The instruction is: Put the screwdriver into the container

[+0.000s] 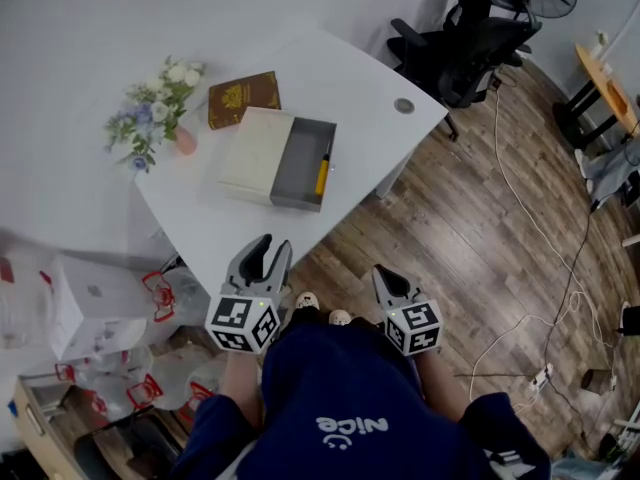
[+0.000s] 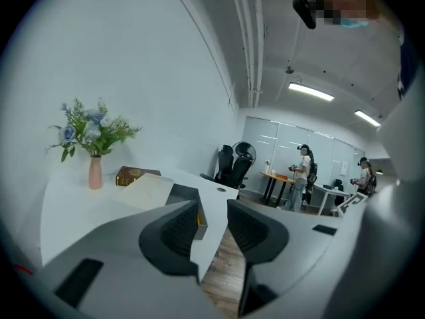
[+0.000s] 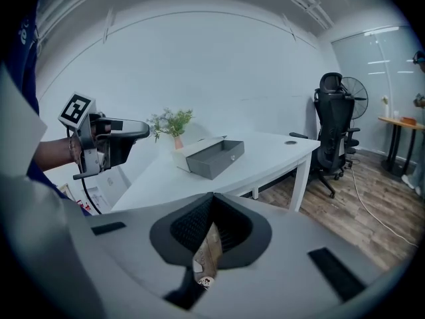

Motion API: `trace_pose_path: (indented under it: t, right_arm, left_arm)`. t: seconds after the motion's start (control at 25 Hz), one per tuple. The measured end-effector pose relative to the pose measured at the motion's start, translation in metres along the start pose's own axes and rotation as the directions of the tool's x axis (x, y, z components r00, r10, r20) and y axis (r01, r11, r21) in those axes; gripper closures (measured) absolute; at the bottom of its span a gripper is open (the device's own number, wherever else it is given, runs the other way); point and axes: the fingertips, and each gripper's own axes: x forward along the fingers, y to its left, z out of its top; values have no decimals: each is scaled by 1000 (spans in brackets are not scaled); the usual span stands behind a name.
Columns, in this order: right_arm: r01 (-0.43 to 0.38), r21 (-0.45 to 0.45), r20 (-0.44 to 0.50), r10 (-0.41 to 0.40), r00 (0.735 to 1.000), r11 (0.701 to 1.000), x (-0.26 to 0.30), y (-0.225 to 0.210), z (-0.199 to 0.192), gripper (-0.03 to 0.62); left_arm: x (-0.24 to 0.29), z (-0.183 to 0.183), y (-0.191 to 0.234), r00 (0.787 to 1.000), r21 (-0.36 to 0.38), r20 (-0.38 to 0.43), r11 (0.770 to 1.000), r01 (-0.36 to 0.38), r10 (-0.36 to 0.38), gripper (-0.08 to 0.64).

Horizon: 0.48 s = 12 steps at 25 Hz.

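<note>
A yellow-handled screwdriver lies inside the grey drawer-like container, which is pulled out of a cream box on the white table. My left gripper hovers at the table's near edge, pointing at the container. It is open with nothing between its fingers. My right gripper hangs over the wooden floor beside the table, shut with nothing in it. From the right gripper view, the container stands on the table ahead and the left gripper shows at the left.
A pink vase of flowers and a brown book stand behind the box. A black office chair is past the table's far corner. White boxes and bags sit on the floor at the left; cables cross the floor at the right.
</note>
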Motion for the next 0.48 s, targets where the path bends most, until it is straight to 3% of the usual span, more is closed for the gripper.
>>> trace_pose_path:
  t: [0.48]
  right_arm:
    - [-8,-13,2,8,1000,1000,1,9,-2,571]
  left_arm:
    - [-18,-43,-23,998,11,-64,1000,2,-1,430]
